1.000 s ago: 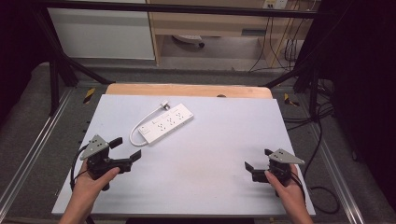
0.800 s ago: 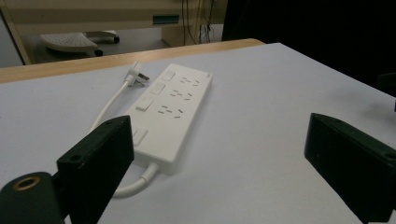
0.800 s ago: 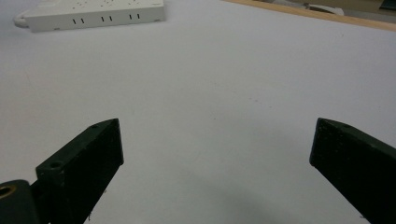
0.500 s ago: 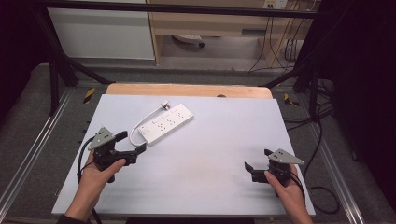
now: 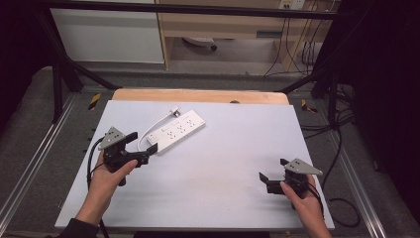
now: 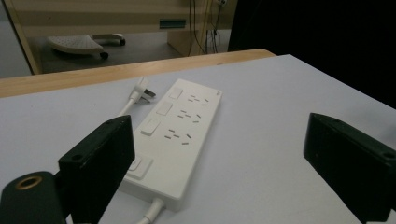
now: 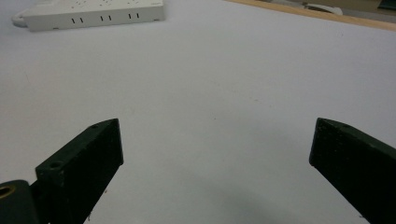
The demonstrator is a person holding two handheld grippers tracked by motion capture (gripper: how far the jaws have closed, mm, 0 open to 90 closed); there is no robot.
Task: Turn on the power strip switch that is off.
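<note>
A white power strip [image 5: 177, 131] lies slanted on the pale table top, left of centre, with its white cord [image 5: 150, 129] looping back to a plug [image 5: 174, 113] at its far end. My left gripper [image 5: 140, 142] is open just short of the strip's near end; the left gripper view has the strip [image 6: 175, 135] and plug [image 6: 143, 90] between the wide-apart jaws, nothing held. My right gripper [image 5: 273, 169] rests open near the front right of the table, empty. In the right gripper view the strip [image 7: 93, 16] lies far off at top left.
The table top [image 5: 237, 148] has a wooden strip [image 5: 198, 96] along its far edge. Black frame legs and a metal rail flank the table. Cables [image 5: 341, 134] hang off its right side. A cabinet and wheeled base stand on the floor beyond.
My left gripper has travelled forward and to the right, from the table's left front up to the near end of the power strip. The right gripper has stayed put.
</note>
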